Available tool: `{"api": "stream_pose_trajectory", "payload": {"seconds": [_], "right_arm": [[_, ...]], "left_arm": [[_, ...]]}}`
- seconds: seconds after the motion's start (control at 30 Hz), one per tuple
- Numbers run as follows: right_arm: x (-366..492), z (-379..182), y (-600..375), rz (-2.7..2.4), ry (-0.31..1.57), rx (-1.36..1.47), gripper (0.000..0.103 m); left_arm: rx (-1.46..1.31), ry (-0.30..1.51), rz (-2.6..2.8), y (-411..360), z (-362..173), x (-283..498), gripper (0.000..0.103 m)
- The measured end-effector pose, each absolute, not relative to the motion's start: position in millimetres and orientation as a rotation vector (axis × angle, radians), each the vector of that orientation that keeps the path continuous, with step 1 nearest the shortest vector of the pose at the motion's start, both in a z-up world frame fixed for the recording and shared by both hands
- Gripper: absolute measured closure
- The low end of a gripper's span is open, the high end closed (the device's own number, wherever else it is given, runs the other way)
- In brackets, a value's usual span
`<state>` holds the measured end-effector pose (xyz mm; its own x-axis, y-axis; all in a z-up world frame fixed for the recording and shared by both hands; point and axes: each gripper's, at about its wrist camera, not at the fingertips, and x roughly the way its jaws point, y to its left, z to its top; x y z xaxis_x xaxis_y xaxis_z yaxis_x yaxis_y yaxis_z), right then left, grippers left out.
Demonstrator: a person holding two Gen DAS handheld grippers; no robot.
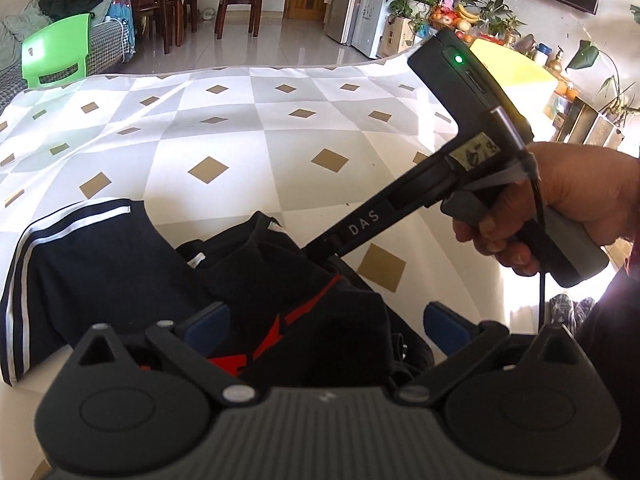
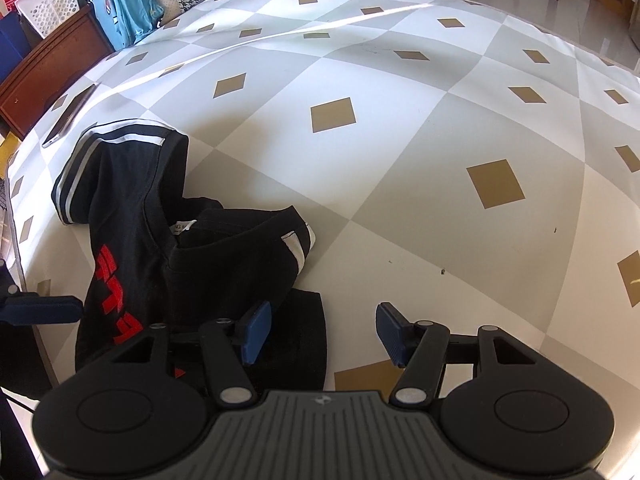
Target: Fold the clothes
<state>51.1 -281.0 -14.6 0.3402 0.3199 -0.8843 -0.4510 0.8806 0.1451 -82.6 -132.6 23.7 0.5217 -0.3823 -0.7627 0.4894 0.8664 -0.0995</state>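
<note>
- We see a black T-shirt (image 2: pixel 168 248) lying crumpled on a surface (image 2: pixel 400 184) covered by a cloth of grey and white diamonds with small gold squares.
- The T-shirt lies bunched and not folded flat: one sleeve with white stripes (image 2: pixel 116 136) is spread out on its far side, the neck opening with its label faces up in the middle, and red lettering (image 2: pixel 116 300) runs along the part nearest us.
- The left gripper (image 1: pixel 326 322) hovers just above the T-shirt with its blue pads (image 1: pixel 208 320) spread wide and nothing between them.
- The right gripper (image 2: pixel 324 330) is at the T-shirt's near right edge, its jaws likewise wide apart and empty; in the left view, a hand (image 1: pixel 568 208) holds its handle.
- We judge the T-shirt light, soft and limp; it should sag and slide wherever it is lifted, so a striped sleeve hem or a shoulder seam looks like the firmest place to pinch.
- Right of the T-shirt and beyond it, the surface is wide and bare, with ample room to spread the cloth.
- Left of the T-shirt, the surface edge is close, and a phone (image 2: pixel 70 116) lies near the striped sleeve.
</note>
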Motion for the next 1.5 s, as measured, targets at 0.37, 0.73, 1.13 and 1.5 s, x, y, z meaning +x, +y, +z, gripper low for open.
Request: {"api": "stream_pose_trajectory", "payload": {"seconds": [0.37, 0.73, 1.13, 1.5], "right_arm": [[47, -6, -278, 0.543, 1.09, -0.074, 0.045], [48, -2, -285, 0.595, 1.114, 0.157, 0.045], [46, -6, -281, 0.598, 1.13, 0.251, 0.045], [58, -18, -271, 0.568, 1.158, 0.339, 0.045]], "left_arm": [[0.244, 0.889, -0.29, -135, -1, -77, 0.0], [0.062, 0.873, -0.055, -92, 12, -78, 0.0], [-0.139, 0.934, 0.071, -44, 0, -86, 0.0], [-0.187, 0.973, 0.139, -19, -17, -90, 0.0]]}}
